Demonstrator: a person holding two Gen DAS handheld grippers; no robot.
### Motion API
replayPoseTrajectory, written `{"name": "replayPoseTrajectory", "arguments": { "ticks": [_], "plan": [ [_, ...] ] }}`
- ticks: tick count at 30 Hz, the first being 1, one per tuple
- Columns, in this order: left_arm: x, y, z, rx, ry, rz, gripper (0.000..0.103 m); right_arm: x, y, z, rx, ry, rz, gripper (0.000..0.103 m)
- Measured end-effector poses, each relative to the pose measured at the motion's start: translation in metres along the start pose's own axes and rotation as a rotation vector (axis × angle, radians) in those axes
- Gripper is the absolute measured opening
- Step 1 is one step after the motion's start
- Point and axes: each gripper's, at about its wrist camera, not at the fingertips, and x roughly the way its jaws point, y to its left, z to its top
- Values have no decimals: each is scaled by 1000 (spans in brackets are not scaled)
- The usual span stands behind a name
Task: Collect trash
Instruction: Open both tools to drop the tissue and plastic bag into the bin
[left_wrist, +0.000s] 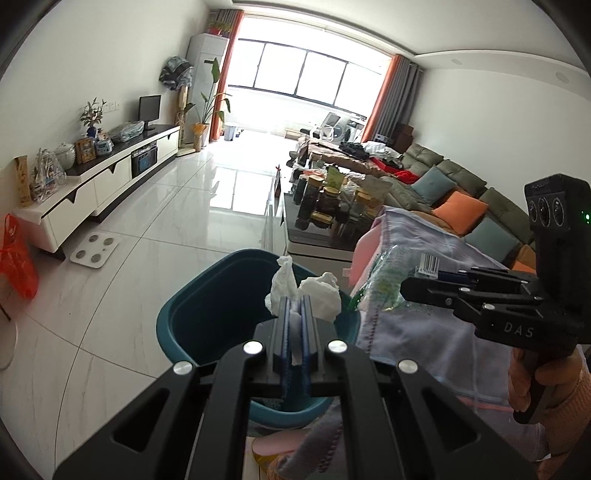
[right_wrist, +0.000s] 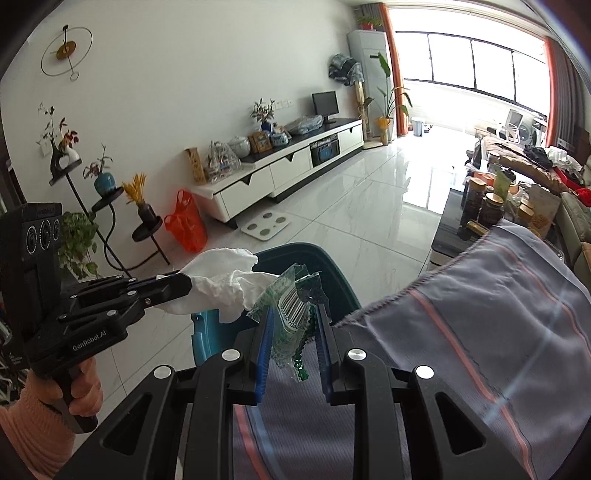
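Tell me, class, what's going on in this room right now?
A person is collecting trash with two handheld grippers. The left gripper is shut on a crumpled white tissue, and the right gripper grips a green plastic wrapper. Both are held at the teal bin on the floor, not yet released.

White TV cabinet (left_wrist: 110, 177) along wall at 9 o'clock, monitor (left_wrist: 149, 109) on top. Orange plastic bag (right_wrist: 184, 221) and bathroom scale (right_wrist: 266, 225) on floor nearby. Jars (left_wrist: 325, 199) on coffee table at 1 o'clock; sofa (left_wrist: 480, 199) with cushions at 3 o'clock.
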Motion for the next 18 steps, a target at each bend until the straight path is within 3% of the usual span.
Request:
{"name": "replayPoseTrajectory", "arguments": {
  "ticks": [13,18],
  "plan": [
    [43,28,-7,-71,70,55,7,52,-2,8,51,111,26,23],
    [60,40,-12,-116,114,35,7,64,-9,14,106,139,46,35]
  ]
}}
